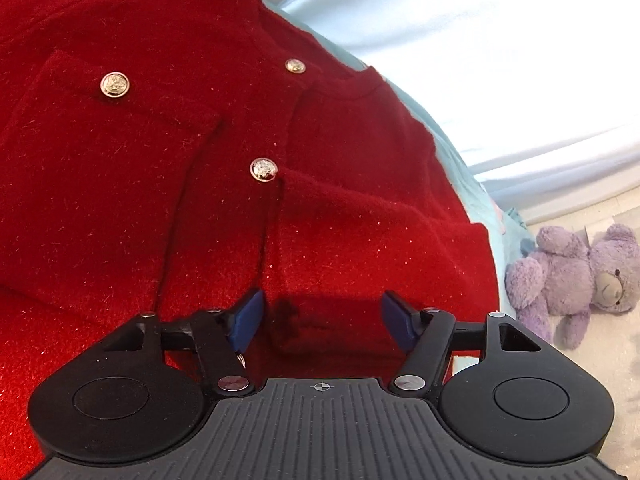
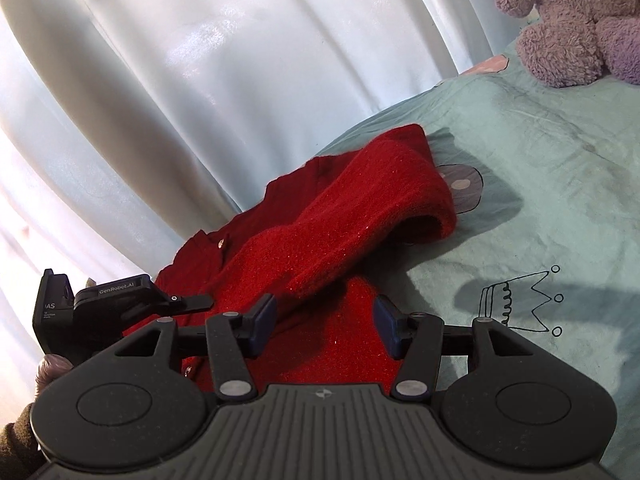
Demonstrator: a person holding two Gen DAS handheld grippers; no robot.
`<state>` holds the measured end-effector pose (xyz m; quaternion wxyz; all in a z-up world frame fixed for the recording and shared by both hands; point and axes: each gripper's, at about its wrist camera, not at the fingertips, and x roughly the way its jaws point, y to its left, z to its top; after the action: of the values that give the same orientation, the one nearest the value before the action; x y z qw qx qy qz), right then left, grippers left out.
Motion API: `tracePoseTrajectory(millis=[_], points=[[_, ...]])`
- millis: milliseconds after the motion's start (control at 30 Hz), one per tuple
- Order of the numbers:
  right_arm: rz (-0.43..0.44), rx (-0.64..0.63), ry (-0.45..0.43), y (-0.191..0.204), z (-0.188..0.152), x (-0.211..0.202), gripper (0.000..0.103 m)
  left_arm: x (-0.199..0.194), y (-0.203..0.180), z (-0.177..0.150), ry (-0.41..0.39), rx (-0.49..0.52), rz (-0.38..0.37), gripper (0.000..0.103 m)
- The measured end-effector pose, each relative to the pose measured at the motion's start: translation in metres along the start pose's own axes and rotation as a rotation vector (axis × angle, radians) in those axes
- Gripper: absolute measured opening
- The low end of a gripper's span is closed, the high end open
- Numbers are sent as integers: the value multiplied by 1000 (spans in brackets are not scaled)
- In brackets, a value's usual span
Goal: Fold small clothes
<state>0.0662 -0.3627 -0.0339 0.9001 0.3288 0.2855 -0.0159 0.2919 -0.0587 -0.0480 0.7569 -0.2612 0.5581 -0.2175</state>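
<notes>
A small red knit cardigan (image 1: 168, 184) with gold buttons (image 1: 263, 169) lies on a teal bedsheet (image 2: 540, 168). In the left wrist view it fills most of the frame. My left gripper (image 1: 322, 318) is open just above the cardigan's near part, nothing between its blue pads (image 1: 246, 322). In the right wrist view the cardigan (image 2: 320, 240) lies with one sleeve (image 2: 400, 192) folded up over the body. My right gripper (image 2: 326, 322) is open over the cardigan's near edge, empty. The left gripper's body (image 2: 100, 304) shows at the left of that view.
A purple teddy bear (image 1: 576, 276) lies on the bed beyond the cardigan; it also shows in the right wrist view (image 2: 572, 20). A pale curtain (image 2: 200, 80) hangs behind the bed. The sheet has a printed crown drawing (image 2: 520, 304) to the right of my right gripper.
</notes>
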Motion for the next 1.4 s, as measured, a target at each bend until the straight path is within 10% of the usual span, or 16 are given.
tracePoseTrajectory(millis=[333,400,500,767,1133,1400], points=[[10,-1,6,0,1,3,56,5,2,7,5,-24,-31,72],[12,10,5,-2,2,4,56,9,-1,9,16,7,-10,29],[28,13,-3,-2,3,4,54,14,1,14,43,-11,-1,14],[36,2,-15,1,8,7,49,-55,-19,29,-135,89,-54,12],[89,40,10,3,19,26,49,-110,54,47,-287,83,259,13],[137,172,53,-5,28,57,49,-84,99,50,-266,-59,163,36]])
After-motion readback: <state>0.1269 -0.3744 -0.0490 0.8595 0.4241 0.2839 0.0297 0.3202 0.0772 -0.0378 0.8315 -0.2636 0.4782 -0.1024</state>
